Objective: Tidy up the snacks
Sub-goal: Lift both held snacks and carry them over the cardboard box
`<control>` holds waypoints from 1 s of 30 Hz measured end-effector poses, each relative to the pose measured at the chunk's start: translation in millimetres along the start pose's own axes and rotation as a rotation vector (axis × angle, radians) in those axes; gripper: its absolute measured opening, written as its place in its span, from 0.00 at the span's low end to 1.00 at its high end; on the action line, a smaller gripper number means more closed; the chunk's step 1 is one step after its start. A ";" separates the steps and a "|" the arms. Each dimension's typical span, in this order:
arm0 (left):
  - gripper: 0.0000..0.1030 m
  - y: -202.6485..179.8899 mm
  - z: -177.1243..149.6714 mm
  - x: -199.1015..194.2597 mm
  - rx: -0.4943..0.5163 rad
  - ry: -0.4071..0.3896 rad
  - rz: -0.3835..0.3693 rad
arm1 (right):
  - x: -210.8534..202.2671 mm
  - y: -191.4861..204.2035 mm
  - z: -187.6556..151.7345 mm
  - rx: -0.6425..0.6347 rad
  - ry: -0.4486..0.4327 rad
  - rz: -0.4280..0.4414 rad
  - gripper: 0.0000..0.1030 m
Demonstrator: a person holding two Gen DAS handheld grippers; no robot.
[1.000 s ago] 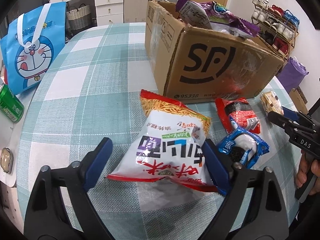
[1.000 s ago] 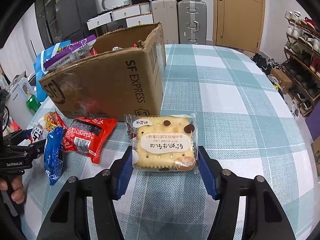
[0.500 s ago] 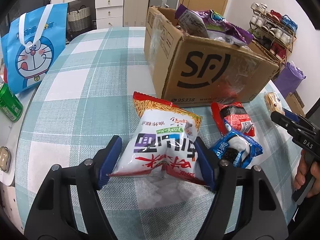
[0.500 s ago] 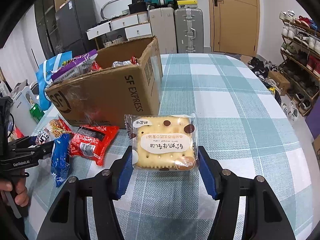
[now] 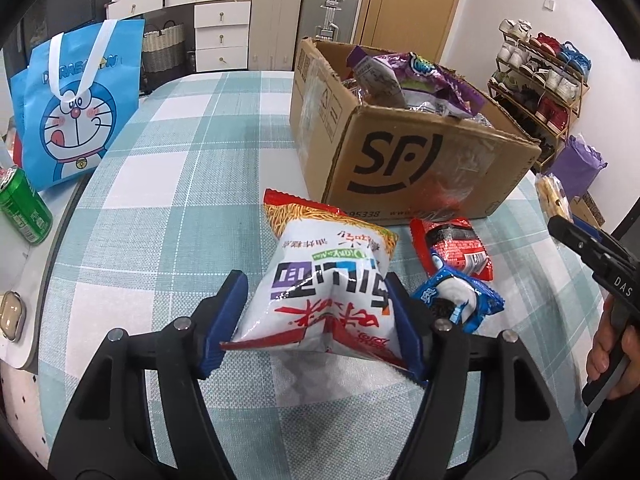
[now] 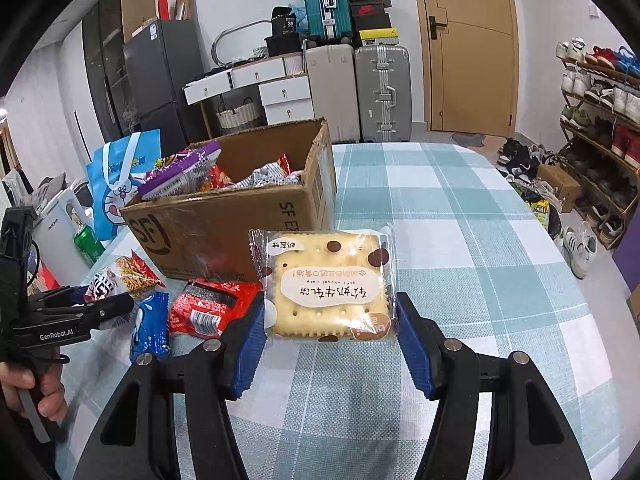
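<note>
A white and red noodle snack bag is squeezed between the blue pads of my left gripper, whose jaws are closing on it, its near end raised off the checked tablecloth. My right gripper is shut on a square biscuit pack, held above the table. The open cardboard box with several snacks inside stands just beyond both. A red packet and a blue cookie packet lie in front of the box, between the two grippers.
A blue cartoon bag and a green can sit at the table's left edge. Suitcases, drawers and a shoe rack stand beyond the table. A hand grips the right tool's handle.
The left jaws have narrowed onto the noodle bag, crumpling it and raising it slightly. The right gripper has risen with the biscuit pack, so the box's inside now shows.
</note>
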State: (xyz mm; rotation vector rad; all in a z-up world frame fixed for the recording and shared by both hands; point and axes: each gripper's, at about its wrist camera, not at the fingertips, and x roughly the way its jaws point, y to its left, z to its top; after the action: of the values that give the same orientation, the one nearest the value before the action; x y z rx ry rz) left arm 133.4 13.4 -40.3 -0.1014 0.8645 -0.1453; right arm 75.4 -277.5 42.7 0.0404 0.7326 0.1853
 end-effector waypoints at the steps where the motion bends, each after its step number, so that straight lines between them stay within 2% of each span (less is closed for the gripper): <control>1: 0.64 0.0 -0.9 -1.0 0.000 -0.002 0.001 | -1.4 0.6 0.4 0.001 -0.002 0.003 0.60; 7: 0.58 3.4 -6.4 -5.7 -0.020 -0.007 -0.009 | -8.5 4.5 -0.5 -0.002 -0.015 0.010 0.60; 10: 0.52 4.8 -7.0 -5.8 -0.026 -0.004 -0.016 | -11.9 6.5 -0.8 -0.010 -0.022 0.013 0.60; 17: 0.50 6.2 -7.2 -10.5 -0.037 -0.014 -0.016 | -16.7 8.0 -0.5 -0.003 -0.036 0.025 0.60; 30: 0.50 -3.0 3.5 -60.6 -0.024 -0.124 -0.015 | -35.6 19.0 6.4 -0.025 -0.088 0.064 0.60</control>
State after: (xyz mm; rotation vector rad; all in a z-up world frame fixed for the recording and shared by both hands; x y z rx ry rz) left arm 97.0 20.7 7.8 -0.1381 0.7424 -0.1411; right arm 50.9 -265.1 73.0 0.0479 0.6416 0.2522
